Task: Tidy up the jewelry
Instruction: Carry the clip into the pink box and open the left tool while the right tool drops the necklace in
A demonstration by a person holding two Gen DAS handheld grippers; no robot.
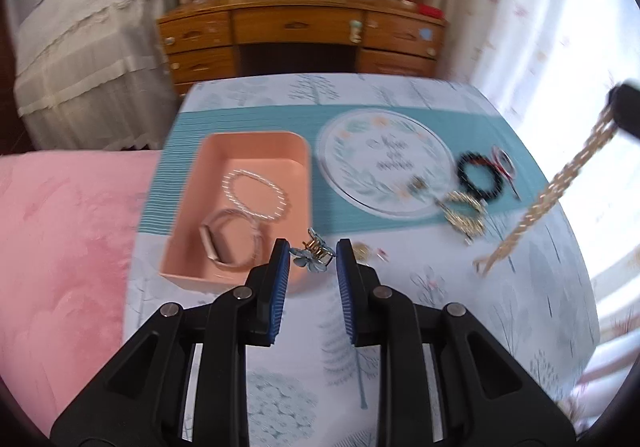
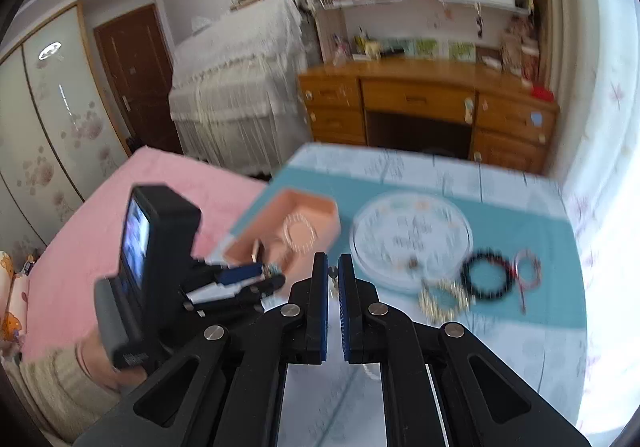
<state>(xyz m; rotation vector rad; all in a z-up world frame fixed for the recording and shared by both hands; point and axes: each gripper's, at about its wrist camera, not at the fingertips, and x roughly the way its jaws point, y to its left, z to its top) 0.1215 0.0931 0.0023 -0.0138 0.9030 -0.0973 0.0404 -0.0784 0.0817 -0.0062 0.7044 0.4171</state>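
The pink box (image 1: 244, 207) holds a pearl bracelet (image 1: 256, 191) and a watch (image 1: 228, 243). The left gripper (image 1: 313, 255) pinches a blue hair clip (image 1: 310, 253) just beside the box – the right gripper (image 2: 333, 271), nearly closed, dangles a gold chain (image 1: 560, 183) above the table (image 1: 460, 327).

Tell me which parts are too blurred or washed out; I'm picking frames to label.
Left wrist view: gold chain smeared by motion, window side blown out, pink box fairly sharp. Right wrist view: blurrier overall; round plate and black bracelet soft, right edge overexposed.
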